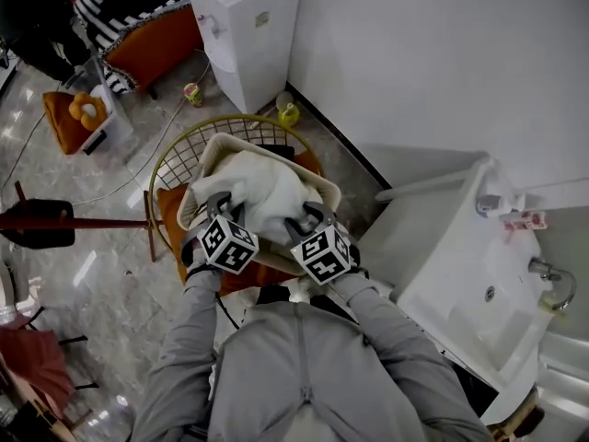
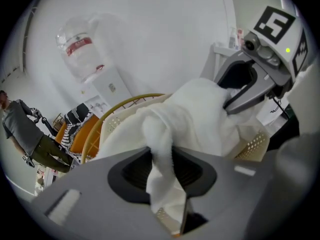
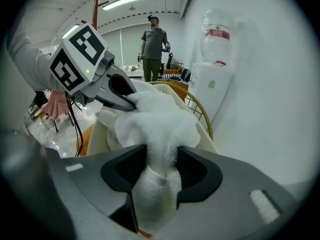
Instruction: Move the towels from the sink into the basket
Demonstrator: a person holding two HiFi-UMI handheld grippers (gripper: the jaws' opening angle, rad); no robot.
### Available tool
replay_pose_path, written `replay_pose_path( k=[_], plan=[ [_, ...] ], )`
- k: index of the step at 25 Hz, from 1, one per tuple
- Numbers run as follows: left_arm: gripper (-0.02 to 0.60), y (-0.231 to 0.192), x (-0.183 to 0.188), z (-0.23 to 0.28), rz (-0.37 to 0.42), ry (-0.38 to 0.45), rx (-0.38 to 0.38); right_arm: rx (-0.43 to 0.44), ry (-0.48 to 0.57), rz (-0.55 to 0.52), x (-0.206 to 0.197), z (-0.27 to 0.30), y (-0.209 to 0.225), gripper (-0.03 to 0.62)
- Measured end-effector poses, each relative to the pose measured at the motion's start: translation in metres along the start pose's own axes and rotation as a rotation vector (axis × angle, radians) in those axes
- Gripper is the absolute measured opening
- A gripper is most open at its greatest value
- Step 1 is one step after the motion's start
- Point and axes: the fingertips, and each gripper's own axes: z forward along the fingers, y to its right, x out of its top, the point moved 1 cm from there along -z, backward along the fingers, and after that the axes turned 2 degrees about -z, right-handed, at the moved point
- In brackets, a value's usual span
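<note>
White towel (image 1: 262,191) sits over the cream basket (image 1: 324,190) on a wire chair (image 1: 175,159), glossy grey floor (image 1: 101,274) below; my left gripper (image 1: 219,203) and right gripper (image 1: 317,215) both pinch it. Red label on water bottle (image 2: 80,51) unreadable.

This is looking like a large shared test room rather than a home. Beyond the fingers (image 1: 221,201) a water dispenser (image 1: 247,26) is standing by a bare white wall (image 1: 433,53). To their right a white sink (image 1: 469,274) is sitting. Left of them, a cable (image 1: 147,159) is trailing over polished floor tiles (image 1: 110,247). Farther off, another person (image 3: 154,46) is standing under ceiling strip lights (image 3: 126,0).
</note>
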Motion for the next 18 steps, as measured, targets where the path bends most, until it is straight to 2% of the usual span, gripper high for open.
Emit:
replay_pose_path(
  k=[12, 18],
  plan=[
    [0.143, 0.001, 0.0, 0.004, -0.007, 0.013, -0.028, -0.02, -0.022, 0.031, -0.001, 0.004, 0.006, 0.192],
    [0.193, -0.001, -0.002, -0.002, -0.018, 0.019, -0.012, -0.037, -0.009, 0.042, 0.003, -0.004, 0.01, 0.202]
  ],
)
